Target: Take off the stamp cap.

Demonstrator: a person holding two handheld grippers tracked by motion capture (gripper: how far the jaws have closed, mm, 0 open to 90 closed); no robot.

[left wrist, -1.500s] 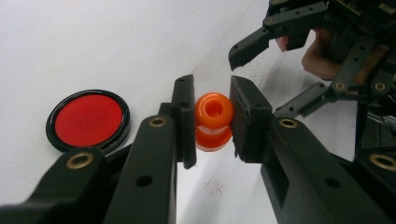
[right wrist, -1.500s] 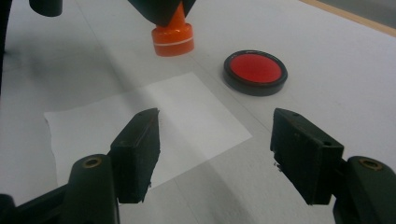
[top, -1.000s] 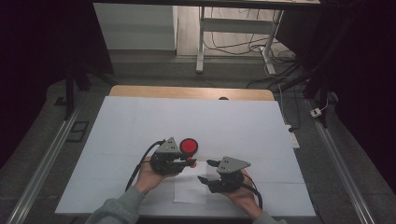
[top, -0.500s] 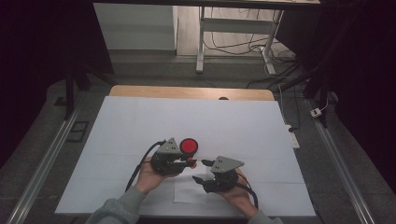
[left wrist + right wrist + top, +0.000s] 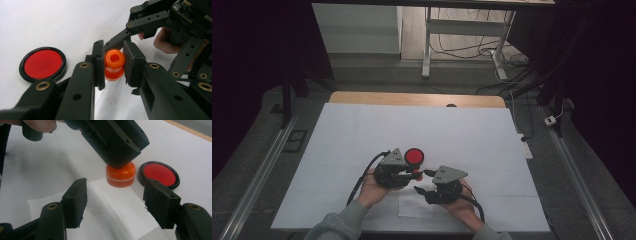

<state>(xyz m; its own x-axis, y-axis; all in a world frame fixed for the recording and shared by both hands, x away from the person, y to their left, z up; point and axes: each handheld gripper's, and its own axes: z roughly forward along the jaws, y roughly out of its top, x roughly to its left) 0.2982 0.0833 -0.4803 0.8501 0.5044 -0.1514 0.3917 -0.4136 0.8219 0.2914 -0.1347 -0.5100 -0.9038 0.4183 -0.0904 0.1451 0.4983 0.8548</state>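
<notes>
At the near middle of the white table (image 5: 362,125), the left gripper (image 5: 114,65) pinches an orange stamp (image 5: 114,64) by its neck, with the stamp's base resting on a small sheet of paper (image 5: 120,207) just beside a red ink pad (image 5: 43,63). The right gripper (image 5: 115,202) sits close in front of the stamp. Its jaws are spread with nothing between them, and they have just been closing.

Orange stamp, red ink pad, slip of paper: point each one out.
orange stamp (image 5: 114,58), left gripper view, its rounded top.
red ink pad (image 5: 43,63), left gripper view, its red middle.
slip of paper (image 5: 117,207), right gripper view, its bare middle.
</notes>
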